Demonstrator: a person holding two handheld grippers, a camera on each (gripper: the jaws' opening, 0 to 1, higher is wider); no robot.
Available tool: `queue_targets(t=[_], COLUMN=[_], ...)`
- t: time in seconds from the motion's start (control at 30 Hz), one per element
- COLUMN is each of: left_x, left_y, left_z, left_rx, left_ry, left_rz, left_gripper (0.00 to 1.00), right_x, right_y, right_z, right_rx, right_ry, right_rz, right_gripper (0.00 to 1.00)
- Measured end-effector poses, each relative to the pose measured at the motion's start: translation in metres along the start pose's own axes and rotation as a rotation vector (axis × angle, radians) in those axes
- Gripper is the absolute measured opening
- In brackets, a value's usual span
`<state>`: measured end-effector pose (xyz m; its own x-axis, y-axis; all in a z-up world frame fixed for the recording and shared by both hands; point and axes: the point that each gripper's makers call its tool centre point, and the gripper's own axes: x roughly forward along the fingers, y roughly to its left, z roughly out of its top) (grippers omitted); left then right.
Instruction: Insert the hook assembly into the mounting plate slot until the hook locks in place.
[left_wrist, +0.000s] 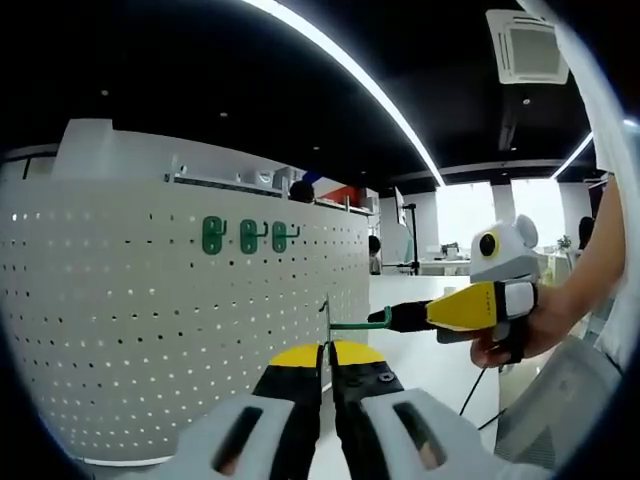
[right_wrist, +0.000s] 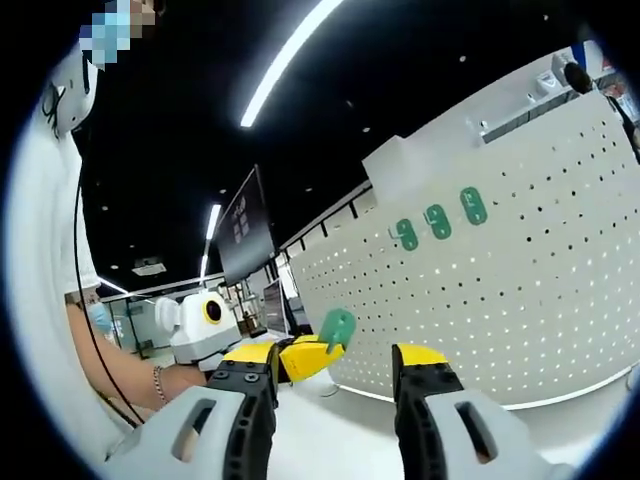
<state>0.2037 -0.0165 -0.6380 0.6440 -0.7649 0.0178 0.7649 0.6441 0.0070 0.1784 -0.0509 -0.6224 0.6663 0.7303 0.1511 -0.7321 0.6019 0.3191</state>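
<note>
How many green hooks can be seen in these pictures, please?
4. Three hooks hang in a row on the pegboard: first hook, second hook, third hook. The fourth hook is off the board, at the left gripper.

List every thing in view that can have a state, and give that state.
Left gripper: shut on the green plastic hook assembly.
Right gripper: open, empty.
Held hook assembly: not yet inserted.
Three green hooks: already mounted on the white perforated board.
</note>
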Motion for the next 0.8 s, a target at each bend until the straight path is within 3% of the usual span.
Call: queue_targets(t=[0.8], left_x=[0.001], left_y=[-0.003], left_z=[0.001], left_rx=[0.000], left_ry=[-0.003], left_rz=[0.002], left_gripper=[0.02], right_x=[0.017], right_y=[-0.001], right_z=[-0.002], right_rx=[0.032], right_ry=[-0.002], right_rz=[-0.007], right_gripper=[0.25])
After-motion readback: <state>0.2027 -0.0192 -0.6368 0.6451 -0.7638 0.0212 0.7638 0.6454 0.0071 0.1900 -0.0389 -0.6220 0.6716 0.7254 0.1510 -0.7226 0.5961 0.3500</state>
